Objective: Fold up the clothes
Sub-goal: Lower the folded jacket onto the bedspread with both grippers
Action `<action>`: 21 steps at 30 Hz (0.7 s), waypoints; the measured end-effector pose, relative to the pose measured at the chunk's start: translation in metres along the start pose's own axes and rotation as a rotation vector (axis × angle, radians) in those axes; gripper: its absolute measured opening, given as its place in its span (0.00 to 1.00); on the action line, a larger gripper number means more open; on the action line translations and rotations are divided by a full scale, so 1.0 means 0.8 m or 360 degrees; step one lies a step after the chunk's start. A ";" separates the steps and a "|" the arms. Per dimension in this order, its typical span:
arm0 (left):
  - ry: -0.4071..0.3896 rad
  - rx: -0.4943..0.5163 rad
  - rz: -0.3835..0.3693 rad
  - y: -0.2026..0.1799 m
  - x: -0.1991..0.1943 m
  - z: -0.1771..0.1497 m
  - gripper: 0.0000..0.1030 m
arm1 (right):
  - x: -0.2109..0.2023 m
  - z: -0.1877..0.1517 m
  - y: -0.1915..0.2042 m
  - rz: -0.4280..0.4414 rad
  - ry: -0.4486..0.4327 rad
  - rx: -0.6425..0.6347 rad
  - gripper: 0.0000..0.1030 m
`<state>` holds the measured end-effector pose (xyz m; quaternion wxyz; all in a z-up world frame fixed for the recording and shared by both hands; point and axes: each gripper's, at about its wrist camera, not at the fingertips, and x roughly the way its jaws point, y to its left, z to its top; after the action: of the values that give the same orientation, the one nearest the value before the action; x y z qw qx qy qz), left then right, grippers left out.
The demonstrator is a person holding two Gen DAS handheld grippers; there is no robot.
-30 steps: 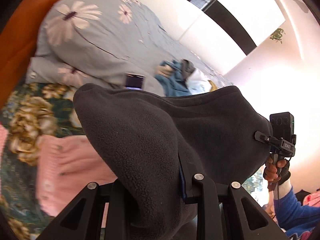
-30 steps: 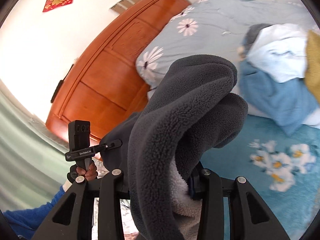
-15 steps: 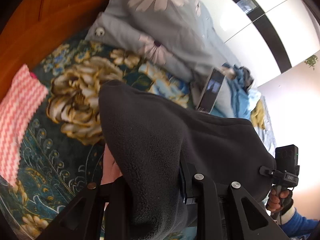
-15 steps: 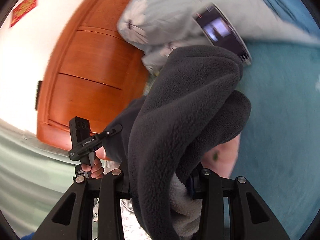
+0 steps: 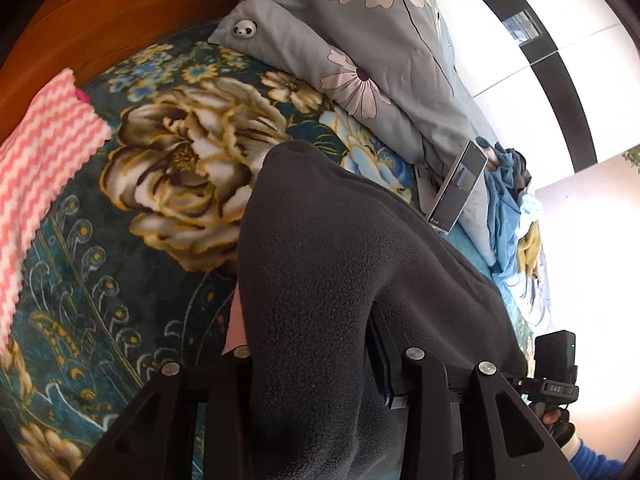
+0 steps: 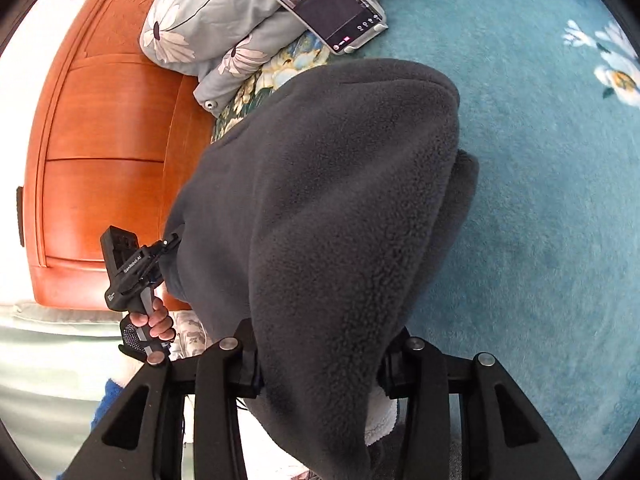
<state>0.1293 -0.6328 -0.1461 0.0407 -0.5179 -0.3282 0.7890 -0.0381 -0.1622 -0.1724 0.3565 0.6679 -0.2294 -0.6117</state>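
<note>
Both my claws, left (image 5: 316, 376) and right (image 6: 320, 364), are clamped on the fleece (image 6: 340, 200), held over the bed (image 6: 540, 200). Step: carrying. Next, I judge, lay it flat.

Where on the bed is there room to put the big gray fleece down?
The teal blanket right of the gray fleece is bare, bordered by the phone and pillow. The flowered blanket between the pink zigzag cloth and fleece is open too. The clothes pile is crowded.

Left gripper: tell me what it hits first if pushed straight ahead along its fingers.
The dark grey fleece clamped in the left gripper bunches in front and leads; beyond that, probably the floral blanket, though depth is unclear.
</note>
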 end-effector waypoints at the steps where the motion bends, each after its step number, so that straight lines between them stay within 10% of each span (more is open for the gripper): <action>1: -0.0001 -0.0001 0.0012 -0.003 -0.004 -0.003 0.40 | -0.003 -0.001 0.001 -0.0003 0.0003 -0.0012 0.45; 15: -0.0240 -0.0153 0.0416 -0.015 -0.090 -0.041 0.58 | -0.056 -0.011 0.017 -0.0192 -0.0060 -0.0145 0.51; 21: -0.0304 0.0155 0.0522 -0.081 -0.102 -0.064 0.59 | -0.080 -0.014 0.052 -0.0295 -0.0174 -0.0294 0.51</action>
<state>0.1920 -0.5906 -0.0583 -0.0946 -0.4846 -0.2031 0.8455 -0.0308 -0.1387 -0.0991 0.3454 0.6161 -0.1285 -0.6961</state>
